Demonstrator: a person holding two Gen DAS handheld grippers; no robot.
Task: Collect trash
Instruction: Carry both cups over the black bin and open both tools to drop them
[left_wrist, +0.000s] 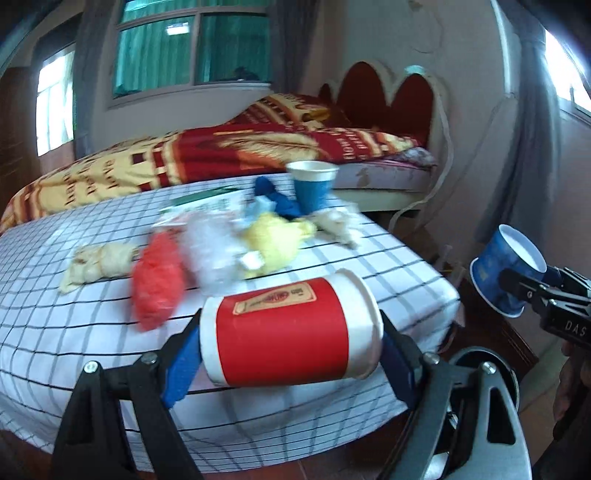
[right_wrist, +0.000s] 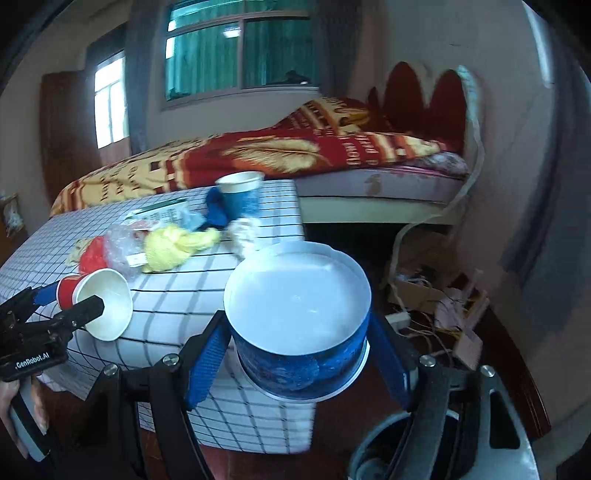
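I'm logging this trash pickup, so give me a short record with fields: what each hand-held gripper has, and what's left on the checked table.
left hand-held gripper: shut on red paper cup, cup lying sideways
right hand-held gripper: shut on blue paper cup, mouth facing the camera
still on checked table: upright blue cup, red bag, clear plastic, yellow cloth, crumpled paper
behind table: bed
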